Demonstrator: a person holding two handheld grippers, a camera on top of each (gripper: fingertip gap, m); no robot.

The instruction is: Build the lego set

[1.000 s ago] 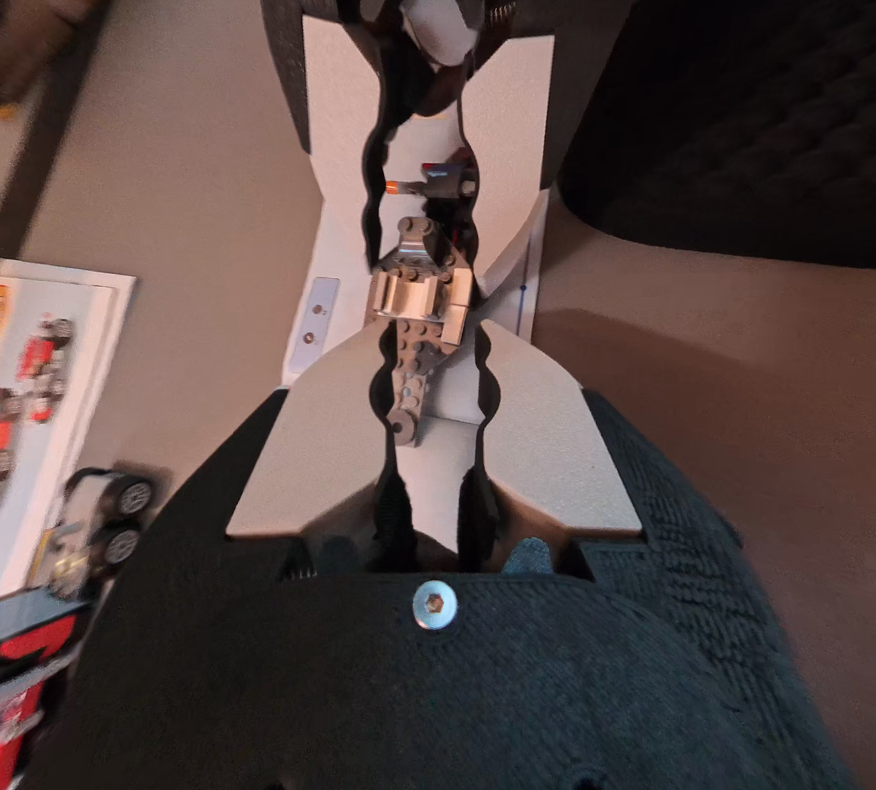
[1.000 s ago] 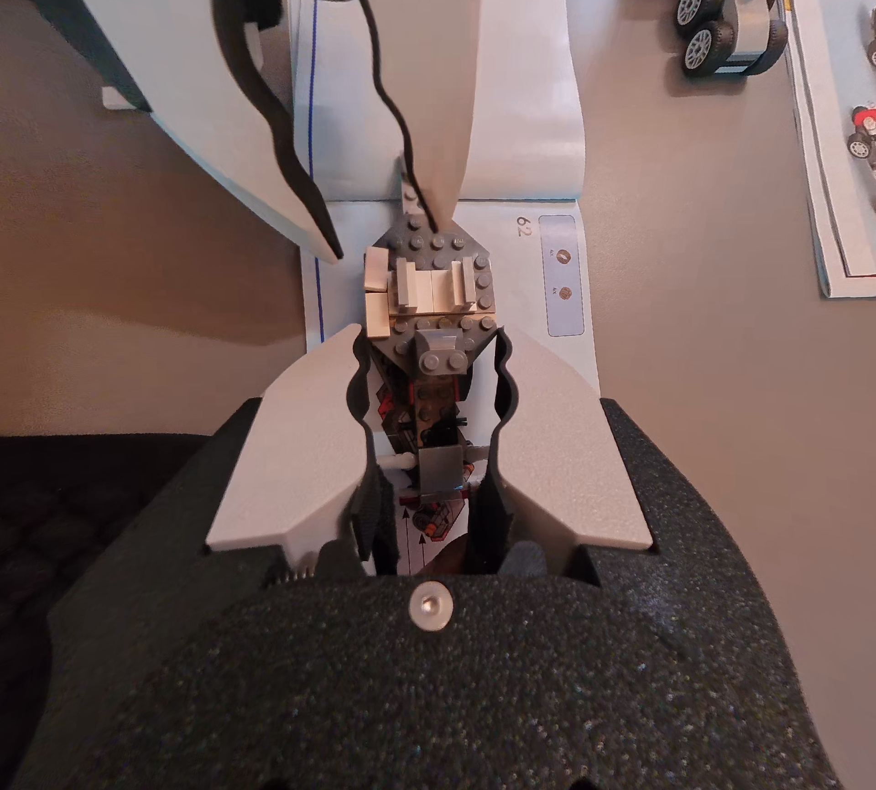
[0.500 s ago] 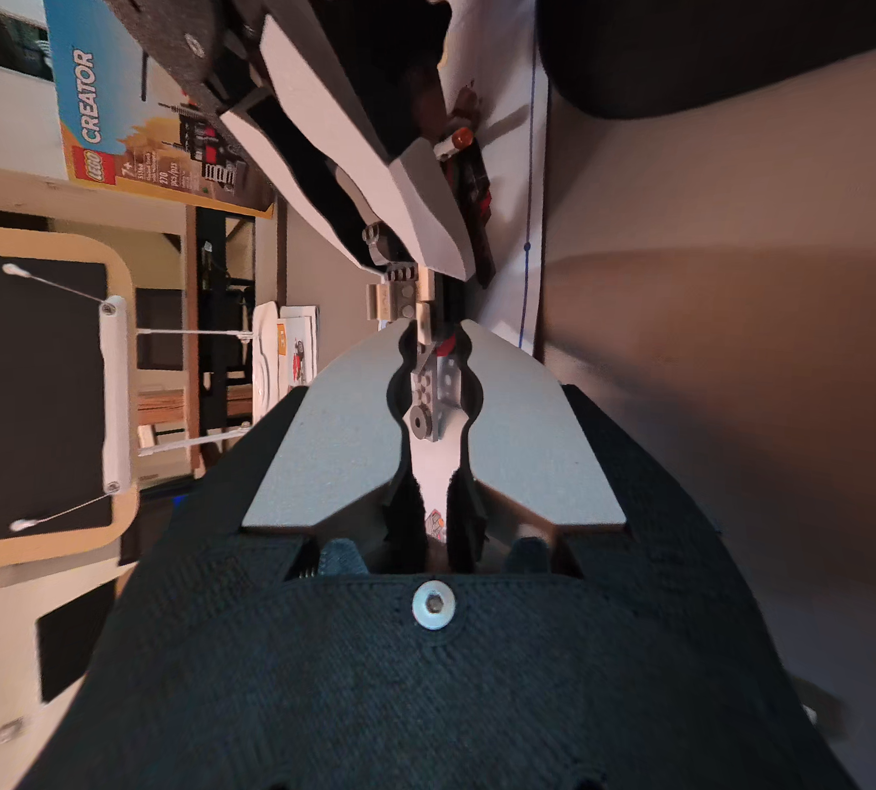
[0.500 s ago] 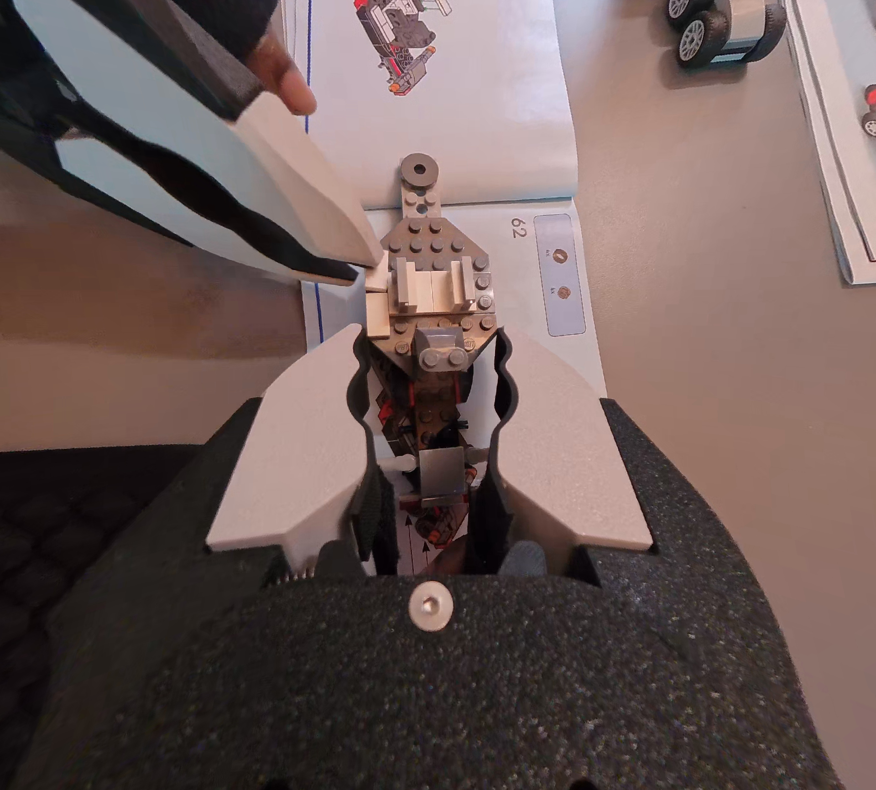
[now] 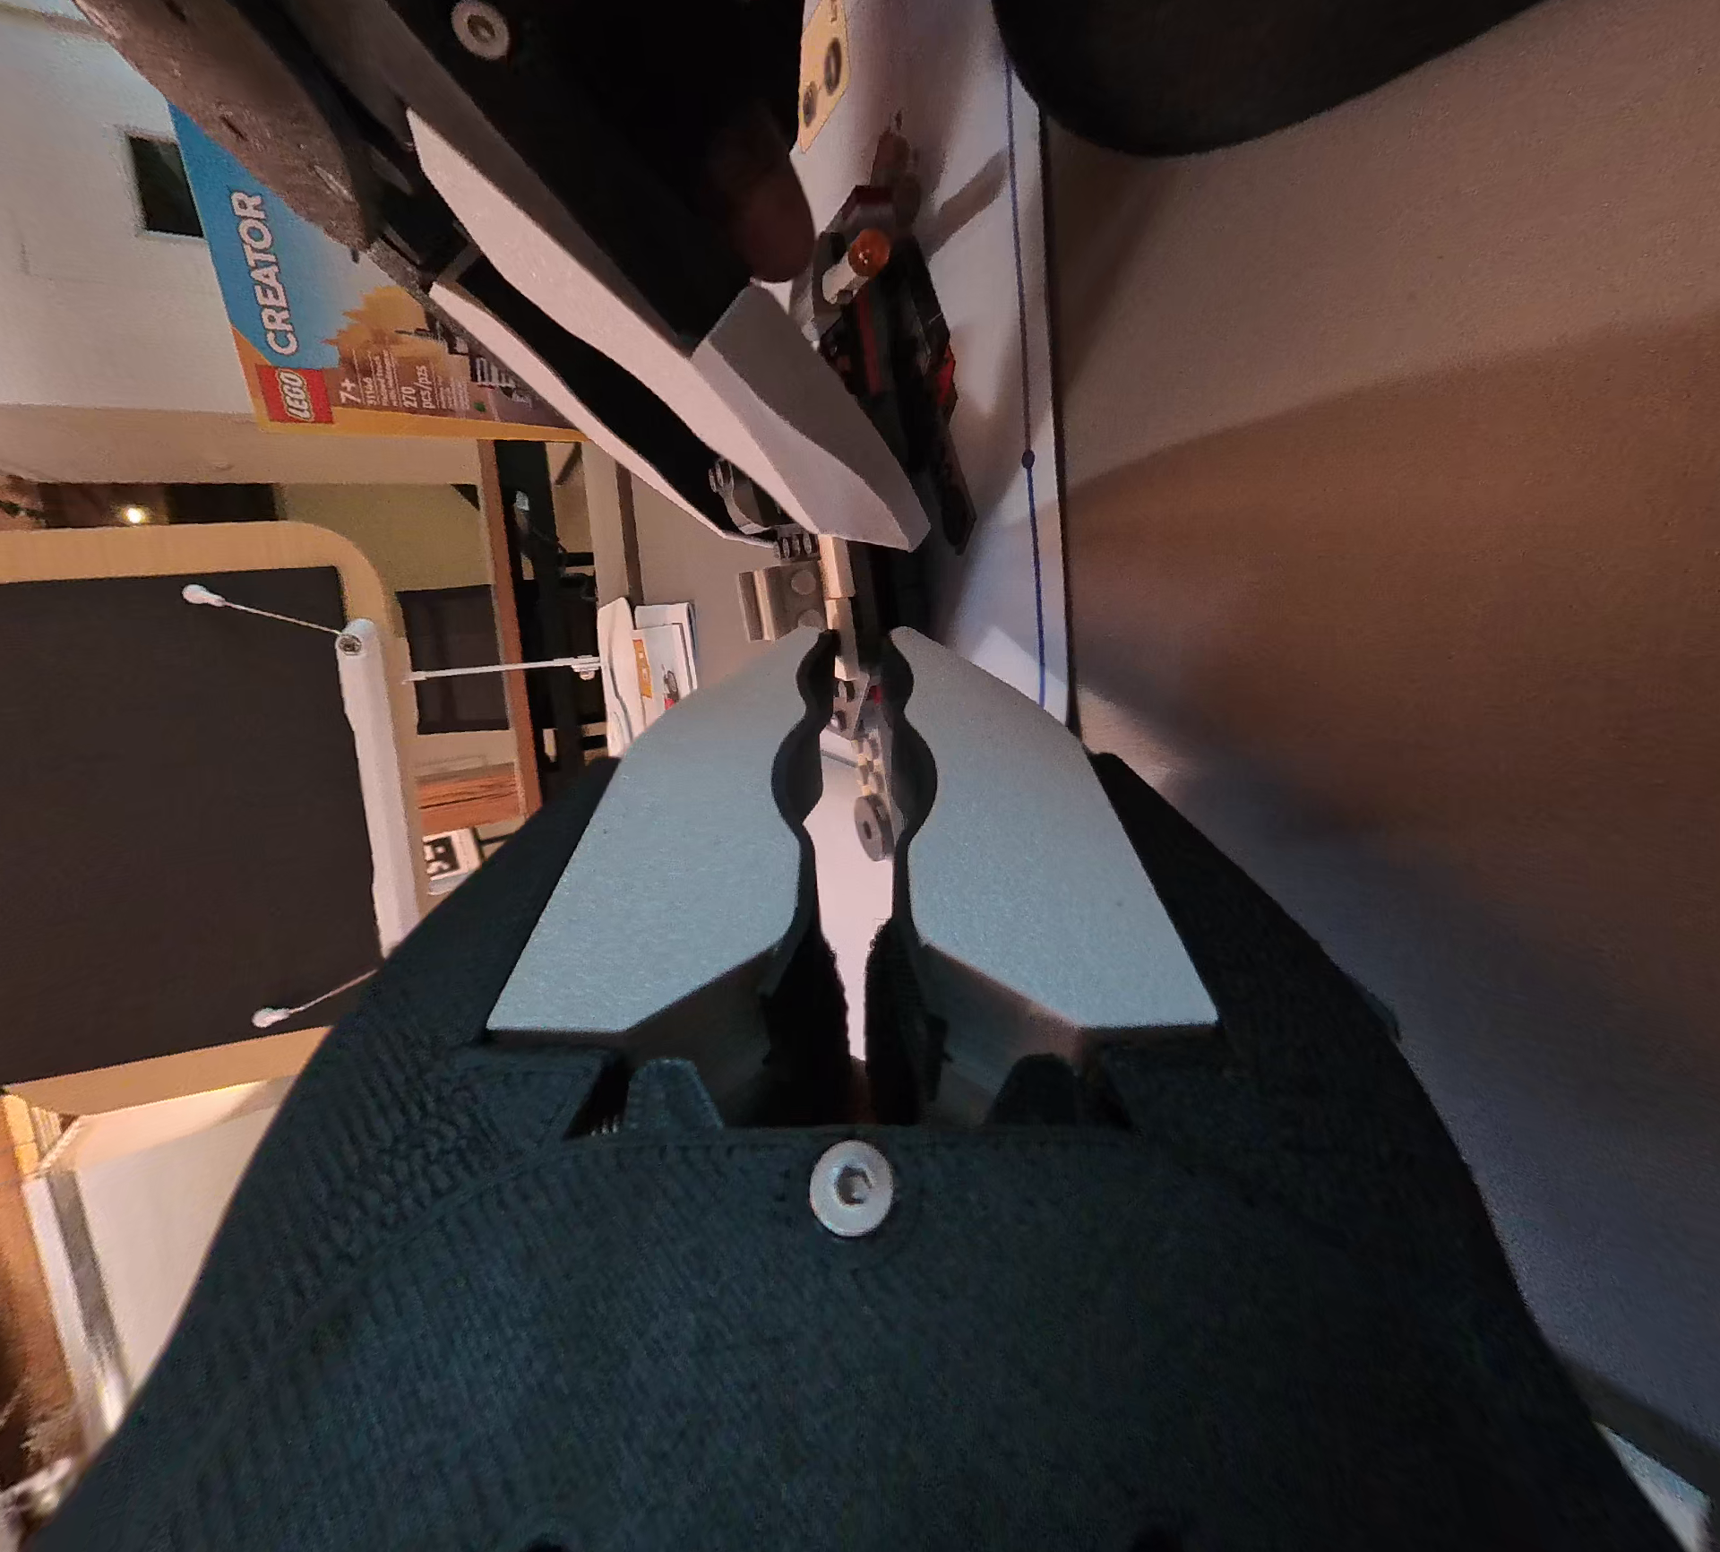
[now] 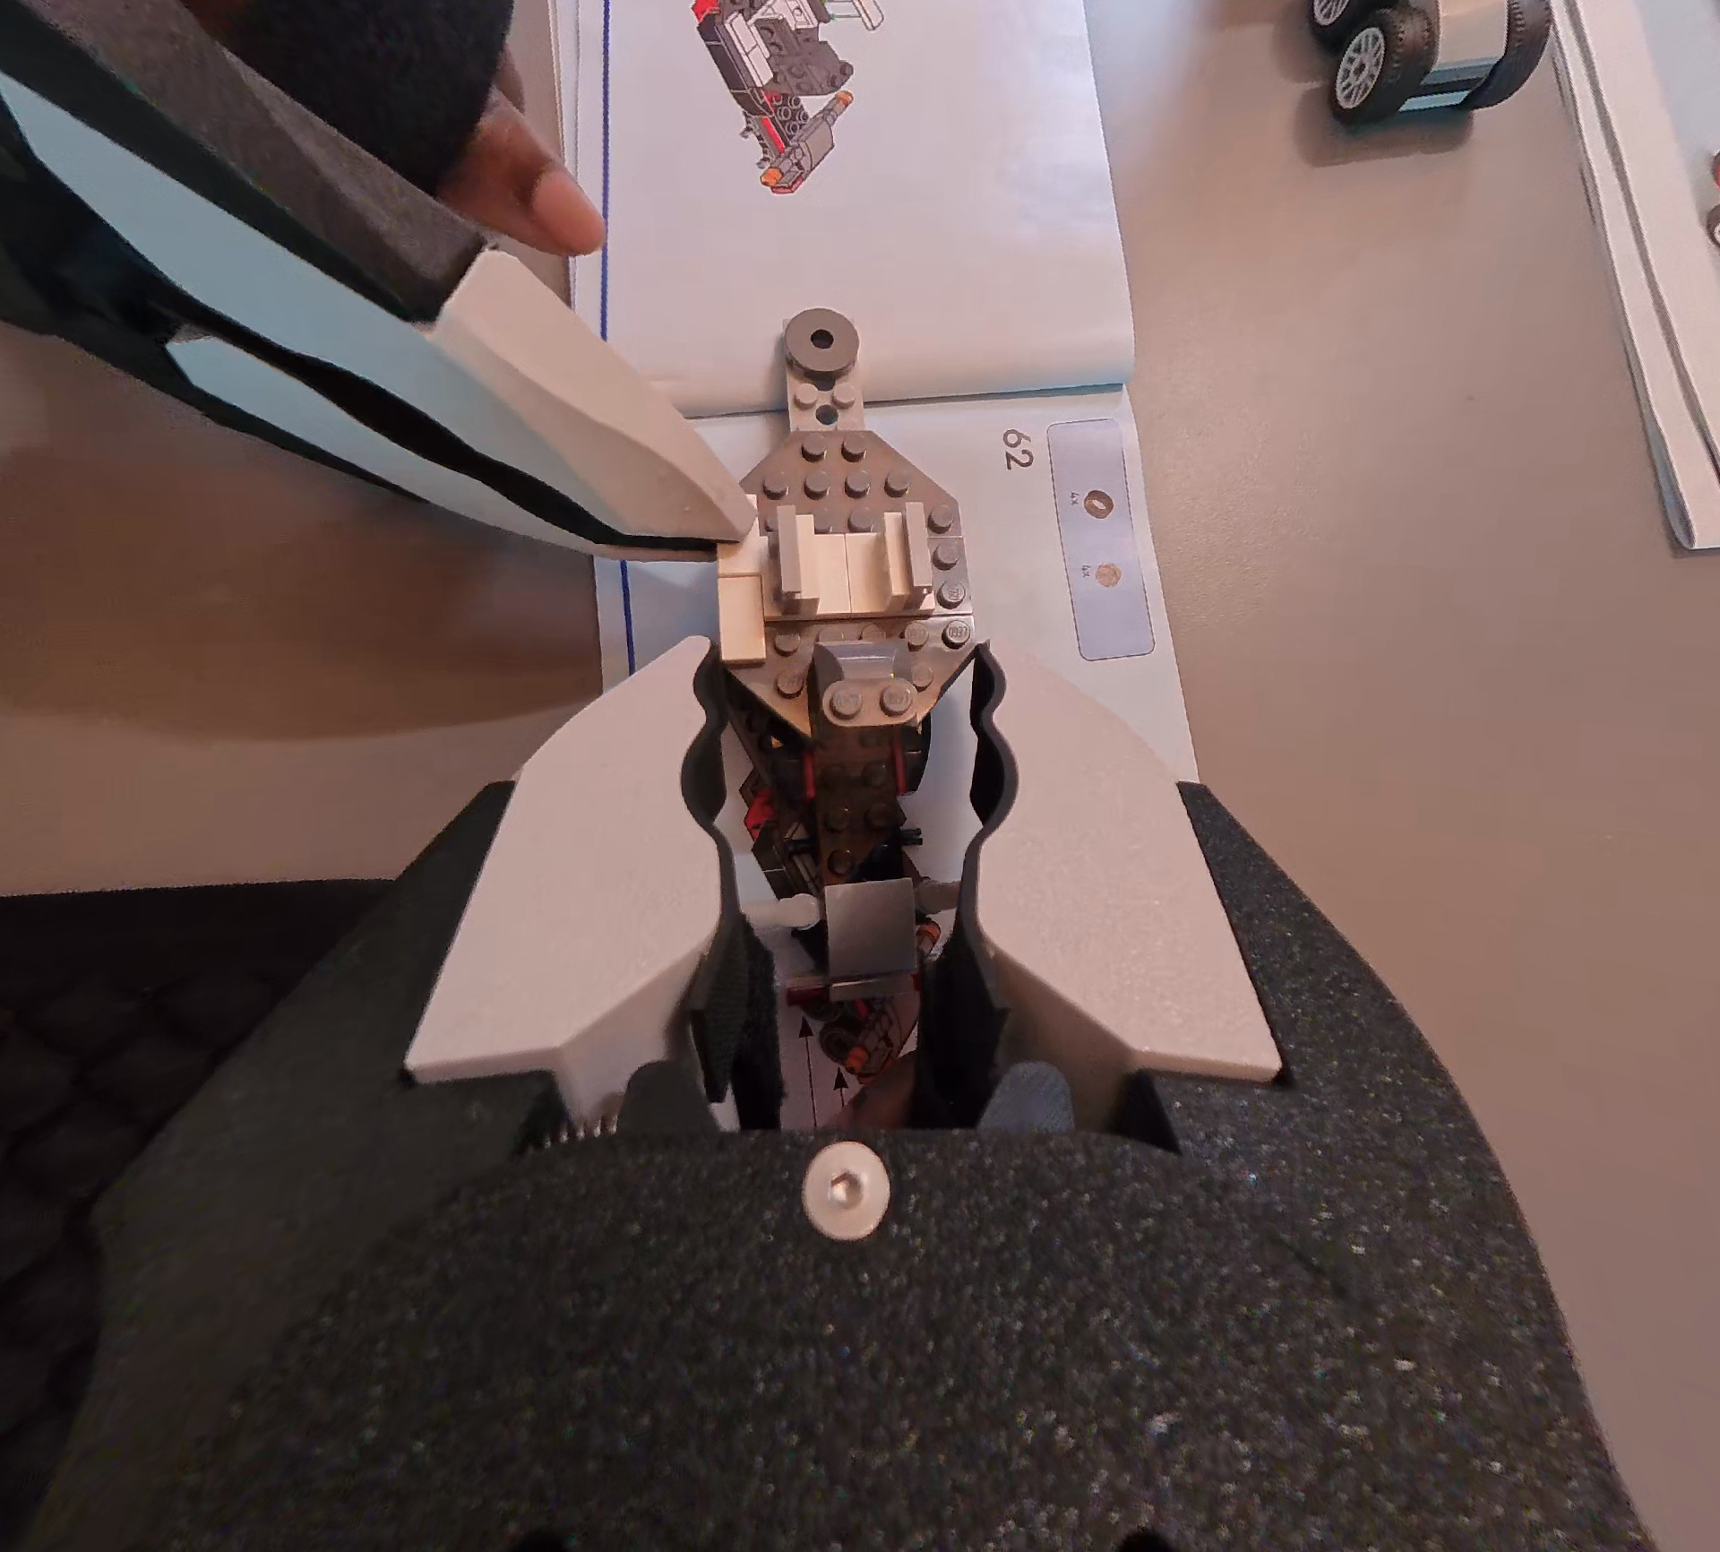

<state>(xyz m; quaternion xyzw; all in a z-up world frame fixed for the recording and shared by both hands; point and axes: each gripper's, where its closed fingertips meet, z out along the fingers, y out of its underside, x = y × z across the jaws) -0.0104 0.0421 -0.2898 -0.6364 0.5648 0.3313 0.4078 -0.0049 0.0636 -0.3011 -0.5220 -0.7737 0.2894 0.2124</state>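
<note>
I see one gray lego model, one wheeled lego truck and one open booklet on a tan table. My right gripper squeezes the model's dark body. My left gripper is almost closed, pinching the model's side.

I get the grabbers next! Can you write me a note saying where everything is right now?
Left gripper: shut on the pale brick at the grey model's side.
Right gripper: shut on the grey model, holding it over the open booklet.
Done: the wheeled piece stands apart on the table, far right.
Left: probably press the pale brick home, then carry on with the booklet's steps.
</note>
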